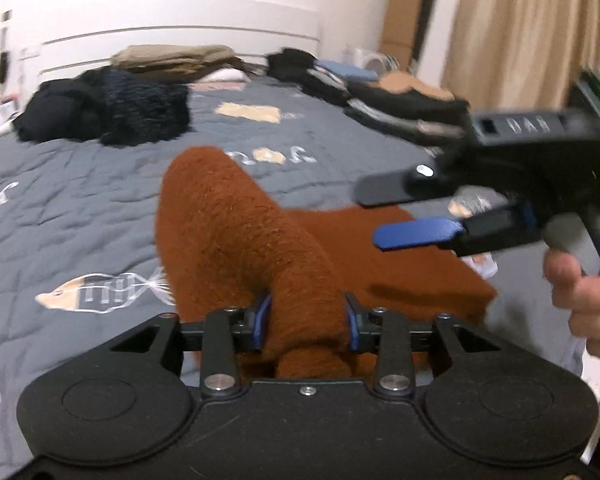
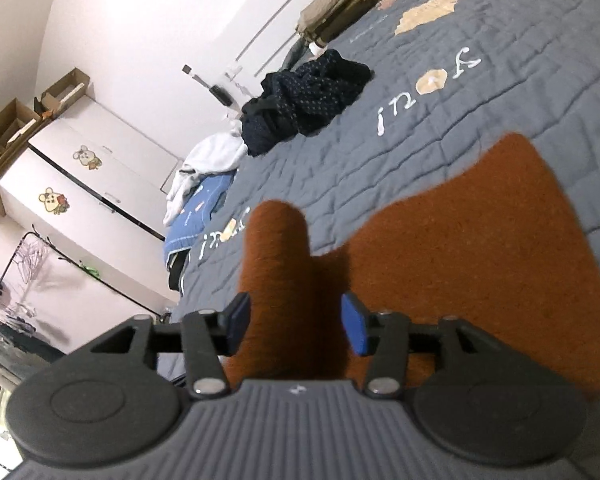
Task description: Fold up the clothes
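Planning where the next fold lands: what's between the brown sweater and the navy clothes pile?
Nothing but grey quilt separates the brown sweater from the navy pile; the right wrist view shows it best.

- The left wrist camera sits just behind the left gripper (image 1: pixel 306 322), close above the grey quilt (image 1: pixel 80 208), looking level up the bed toward the white headboard (image 1: pixel 180 36) and the curtain (image 1: pixel 520 32).
- It also catches the right gripper (image 1: pixel 384 216) entering from its right side.
- The right wrist camera rides behind the right gripper (image 2: pixel 296 324), rolled sideways, facing across the quilt (image 2: pixel 480 92) toward the white wardrobe (image 2: pixel 84 168).
- Both views share the rust-brown garment (image 1: pixel 240 240) (image 2: pixel 480 240), the quilt, and the dark clothes heap (image 1: pixel 112 108) (image 2: pixel 304 100).
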